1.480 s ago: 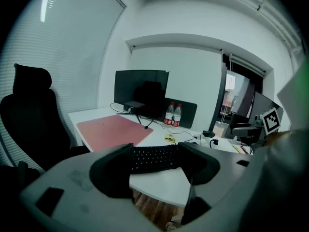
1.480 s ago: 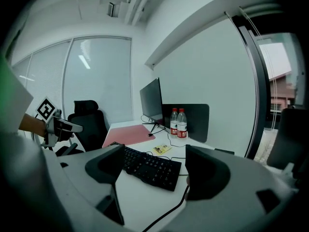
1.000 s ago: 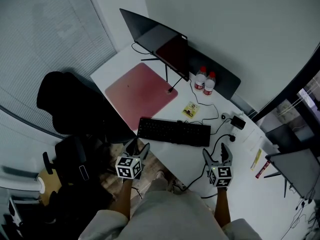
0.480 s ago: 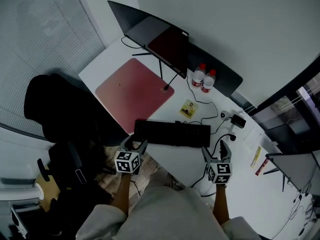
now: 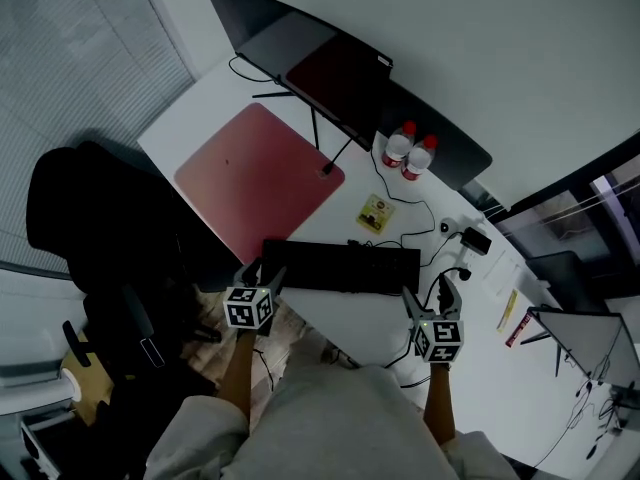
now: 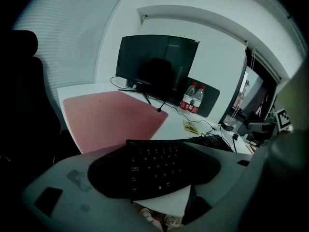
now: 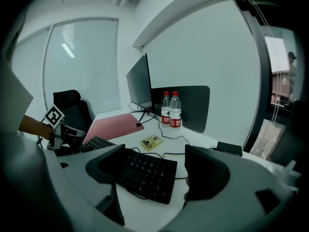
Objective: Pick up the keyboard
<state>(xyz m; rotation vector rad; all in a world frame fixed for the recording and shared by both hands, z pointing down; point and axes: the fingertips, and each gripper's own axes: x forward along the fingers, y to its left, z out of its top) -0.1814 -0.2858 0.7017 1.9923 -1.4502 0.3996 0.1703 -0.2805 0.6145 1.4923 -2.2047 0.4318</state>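
The left tool (image 5: 264, 271) is held released, jaws spread wide, with the left end of the slim black keyboard (image 5: 340, 266) seen between them on the white tabletop (image 5: 370, 313). The keyboard's right end is framed just ahead of the equally released right tool (image 5: 430, 296). Key legends are lost in shadow, and the near edge is masked by jaws.

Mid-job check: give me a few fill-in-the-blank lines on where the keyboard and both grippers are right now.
The black keyboard lies flat on the white ___.
The left gripper is at the keyboard's left end with its jaws ___.
The right gripper is by the keyboard's ___ end, jaws apart.
Near the monitor stand ___ red-capped bottles.
Missing words: desk; open; right; two.
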